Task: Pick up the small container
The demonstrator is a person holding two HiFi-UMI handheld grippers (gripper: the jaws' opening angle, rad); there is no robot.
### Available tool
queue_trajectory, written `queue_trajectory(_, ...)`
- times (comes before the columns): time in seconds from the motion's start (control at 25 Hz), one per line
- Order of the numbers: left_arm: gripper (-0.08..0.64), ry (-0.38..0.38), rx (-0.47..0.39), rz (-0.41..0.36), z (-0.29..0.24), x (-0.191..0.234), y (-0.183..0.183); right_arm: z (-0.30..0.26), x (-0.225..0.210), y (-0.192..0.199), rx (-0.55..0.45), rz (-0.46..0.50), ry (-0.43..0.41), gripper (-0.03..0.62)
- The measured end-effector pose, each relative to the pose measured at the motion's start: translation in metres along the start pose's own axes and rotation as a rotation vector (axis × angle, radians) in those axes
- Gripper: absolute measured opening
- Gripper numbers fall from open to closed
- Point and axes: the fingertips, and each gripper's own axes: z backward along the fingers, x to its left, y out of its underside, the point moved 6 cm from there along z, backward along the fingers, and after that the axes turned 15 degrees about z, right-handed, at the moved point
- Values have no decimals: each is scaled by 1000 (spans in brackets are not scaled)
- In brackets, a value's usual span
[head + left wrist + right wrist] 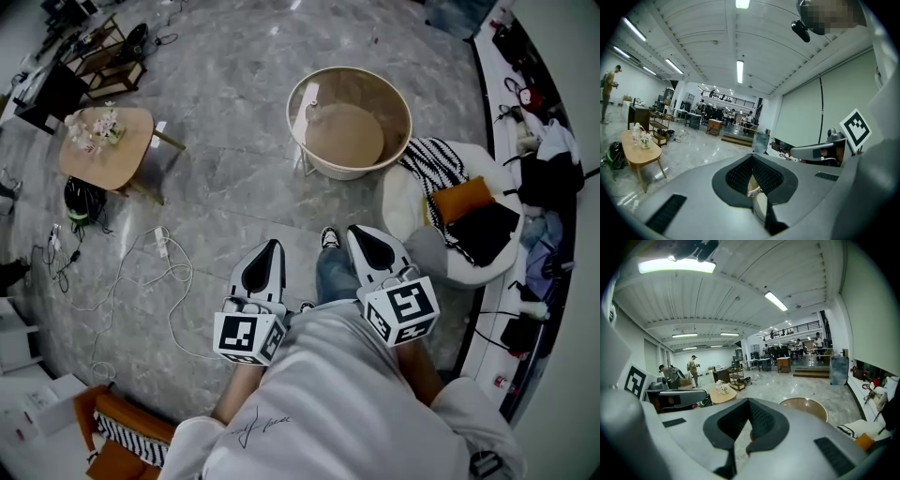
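A grey marble floor (234, 112) fills the head view, seen from steeply above. On it stand a round cream table (342, 172) with a raised rim, and to its right a white seat (403, 202) bearing a striped cloth (436, 159) and an orange cushion (461, 199). A low wooden table (112, 159) with flowers (94, 127) sits well to the left, with a backpack (82, 199) and loose white cables (150, 272) below it.

Only the gripper views show the hall itself: a ribbed ceiling with strip lights, a railed upper level and people far off. The left gripper view has the wooden table at its left and the other gripper's marker cube (855, 129) at its right. The right gripper view has the round table just beyond its jaws and two people (693, 366) standing at the left.

The left gripper (273, 246) and right gripper (359, 232) are held side by side before the person's grey shirt (347, 403). They point toward the round table, well short of it. Each has its jaws drawn together at the tips, gripping nothing. A pale shape shows through the left slit, and I cannot tell what it is.

The small container (312, 111) stands inside the round table's left rim; only the head view shows it.

The cubes carry black-and-white square markers, no words. A scrawled print (258, 427) on the shirt is too small to read
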Motion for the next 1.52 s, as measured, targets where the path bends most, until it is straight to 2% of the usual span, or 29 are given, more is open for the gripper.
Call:
queue_trajectory(0.52, 17, -52, 20, 1, -118, 6, -39, -87, -101, -15, 34, -7, -59, 14)
queue_trajectory(0.92, 17, -99, 34, -12, -196, 6, -52, -139, -172, -10, 51, -17, -96, 14)
queue_trajectory(1.2, 17, -132, 25, -18, -222, 2, -56, -158, -199, -6, 46, -10, -118, 14)
queue_trajectory(1.52, 17, -147, 20, -15, -239, 2, -57, -170, -205, -7, 26, 14, -141, 14)
